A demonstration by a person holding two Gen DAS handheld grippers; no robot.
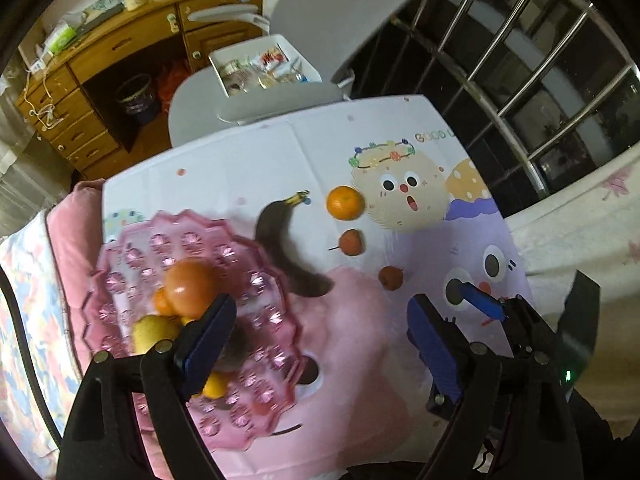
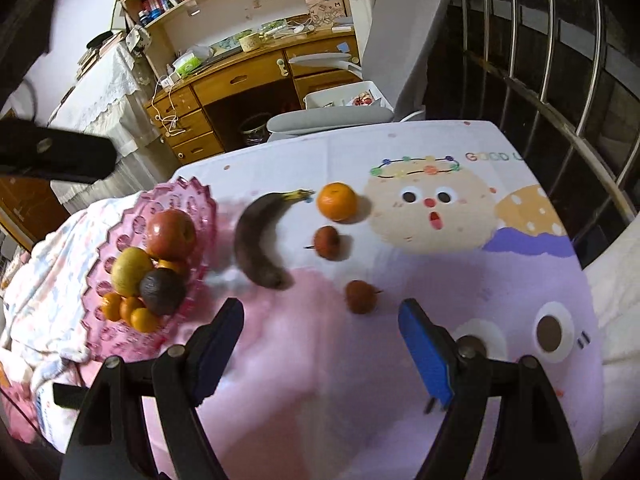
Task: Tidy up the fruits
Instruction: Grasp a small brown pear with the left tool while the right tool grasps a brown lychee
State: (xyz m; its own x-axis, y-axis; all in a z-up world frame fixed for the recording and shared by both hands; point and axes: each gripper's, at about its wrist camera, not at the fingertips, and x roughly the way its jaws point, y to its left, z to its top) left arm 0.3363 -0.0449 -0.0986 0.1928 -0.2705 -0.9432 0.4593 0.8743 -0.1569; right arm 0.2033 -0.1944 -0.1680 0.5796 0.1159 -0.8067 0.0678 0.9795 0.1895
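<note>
A pink plastic fruit dish [image 1: 260, 280] [image 2: 200, 204] holds an apple [image 2: 170, 234], a yellow fruit [image 2: 130, 270], a dark avocado [image 2: 162, 292] and several small oranges [image 2: 132, 314]. On the cartoon cloth lie a blackened banana [image 1: 286, 248] [image 2: 256, 240], an orange [image 1: 345, 202] [image 2: 337, 201] and two small brown fruits [image 1: 351, 242] [image 1: 391, 277] [image 2: 327, 241] [image 2: 361, 296]. My left gripper [image 1: 320, 332] is open and empty above the dish's right edge. My right gripper [image 2: 320, 336] is open and empty, just short of the nearer small fruit.
A grey chair [image 2: 404, 40] with a white tray of odds and ends [image 1: 260, 64] stands behind the table. A wooden desk [image 2: 248, 76] is beyond it. Metal railing [image 2: 560, 80] runs along the right. The right gripper shows in the left wrist view [image 1: 504, 312].
</note>
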